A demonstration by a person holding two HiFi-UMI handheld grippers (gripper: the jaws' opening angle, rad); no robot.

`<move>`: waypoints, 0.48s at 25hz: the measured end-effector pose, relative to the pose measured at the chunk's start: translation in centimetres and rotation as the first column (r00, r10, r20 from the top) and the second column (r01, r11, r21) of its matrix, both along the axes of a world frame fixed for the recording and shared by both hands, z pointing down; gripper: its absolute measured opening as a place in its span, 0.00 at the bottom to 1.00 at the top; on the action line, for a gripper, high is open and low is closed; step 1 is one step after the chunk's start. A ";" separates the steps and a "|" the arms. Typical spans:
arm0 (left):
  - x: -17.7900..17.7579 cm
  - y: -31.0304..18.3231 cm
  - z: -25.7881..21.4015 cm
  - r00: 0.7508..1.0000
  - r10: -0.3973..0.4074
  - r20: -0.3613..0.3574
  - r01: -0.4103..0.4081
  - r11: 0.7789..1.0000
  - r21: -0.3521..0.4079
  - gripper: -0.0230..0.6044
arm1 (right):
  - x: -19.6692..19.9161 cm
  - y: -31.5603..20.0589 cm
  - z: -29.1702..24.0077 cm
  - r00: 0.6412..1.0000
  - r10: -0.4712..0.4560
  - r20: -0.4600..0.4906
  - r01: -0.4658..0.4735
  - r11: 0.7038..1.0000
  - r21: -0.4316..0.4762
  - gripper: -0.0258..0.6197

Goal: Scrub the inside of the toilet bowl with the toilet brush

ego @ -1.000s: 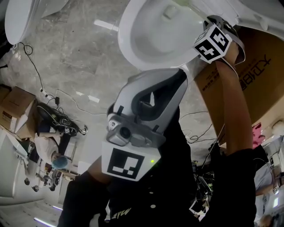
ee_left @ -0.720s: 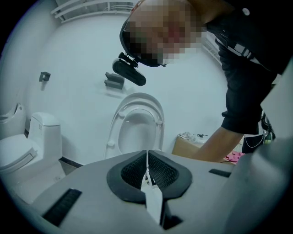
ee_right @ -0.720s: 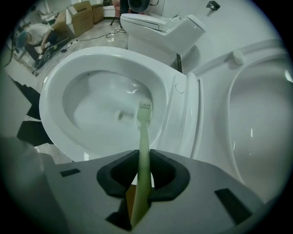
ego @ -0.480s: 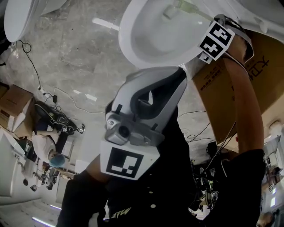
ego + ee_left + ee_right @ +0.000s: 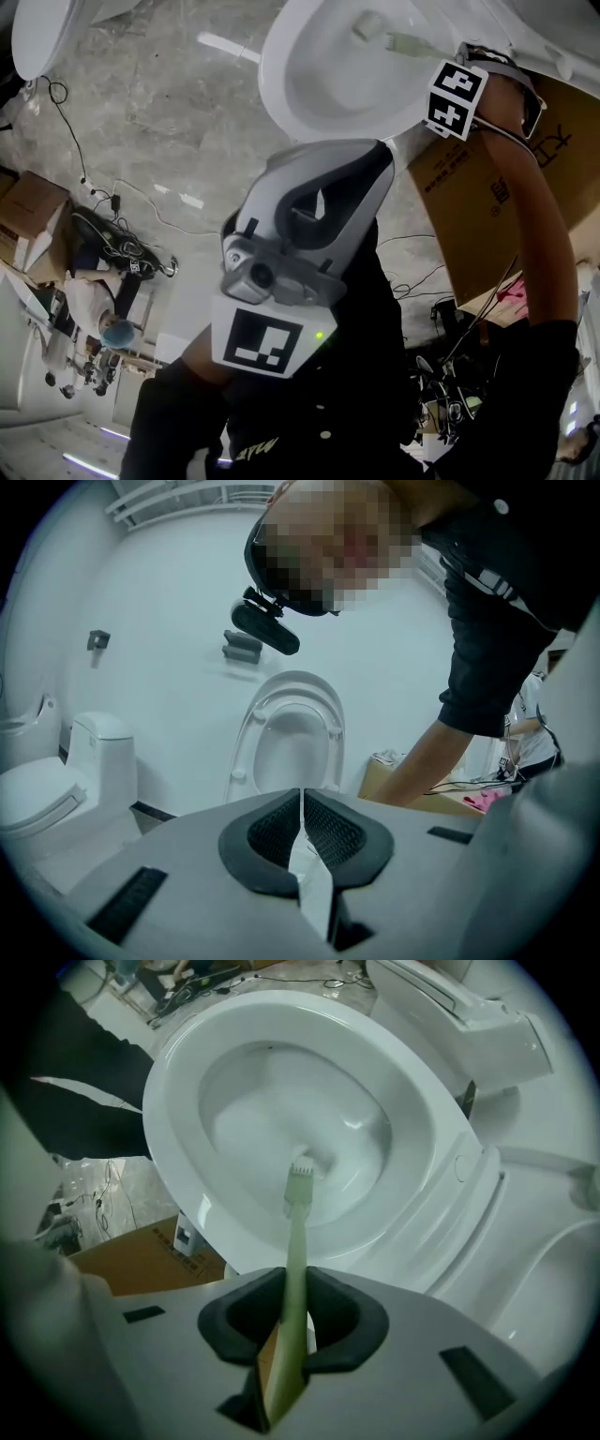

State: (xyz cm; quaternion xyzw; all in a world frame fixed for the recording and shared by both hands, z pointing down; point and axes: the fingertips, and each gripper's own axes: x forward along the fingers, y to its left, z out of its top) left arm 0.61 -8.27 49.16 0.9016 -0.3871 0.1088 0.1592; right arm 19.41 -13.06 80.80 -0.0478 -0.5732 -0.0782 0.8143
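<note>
The white toilet bowl (image 5: pixel 309 103) fills the top of the head view and most of the right gripper view, its rim (image 5: pixel 178 1101) to the left. My right gripper (image 5: pixel 293 1312) is shut on the pale green handle of the toilet brush (image 5: pixel 295 1241). The brush head (image 5: pixel 301 1172) is down inside the bowl near the bottom. In the head view the brush (image 5: pixel 398 41) reaches in from the right rim, beside the right gripper's marker cube (image 5: pixel 457 97). My left gripper (image 5: pixel 300 808) is shut with nothing in it, held at chest height (image 5: pixel 314 211) away from the bowl.
A cardboard box (image 5: pixel 487 187) stands right of the toilet. Its raised seat and lid (image 5: pixel 291 733) lean against the wall. A second toilet (image 5: pixel 56 789) stands to the left. Cables (image 5: pixel 112 202) run over the marble floor; another person (image 5: pixel 94 309) sits lower left.
The right gripper has shifted a little right and turned, and the brush handle now shows reaching further into the bowl. The left gripper has stayed where it was.
</note>
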 end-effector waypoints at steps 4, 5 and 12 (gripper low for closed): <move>0.0 0.1 0.1 1.000 -0.005 -0.016 0.005 1.000 -0.019 0.09 | 0.0 0.7 -0.1 0.999 -0.041 -0.018 0.040 0.997 -0.073 0.17; 0.1 0.2 0.2 1.000 -0.002 -0.018 0.001 1.000 -0.023 0.09 | 0.1 1.0 -0.3 0.999 -0.046 -0.021 0.043 0.995 -0.095 0.17; 0.4 1.6 0.5 1.000 0.004 -0.007 -0.005 0.999 -0.044 0.09 | -0.7 4.2 -0.6 0.992 -0.127 0.009 0.124 0.953 -0.276 0.18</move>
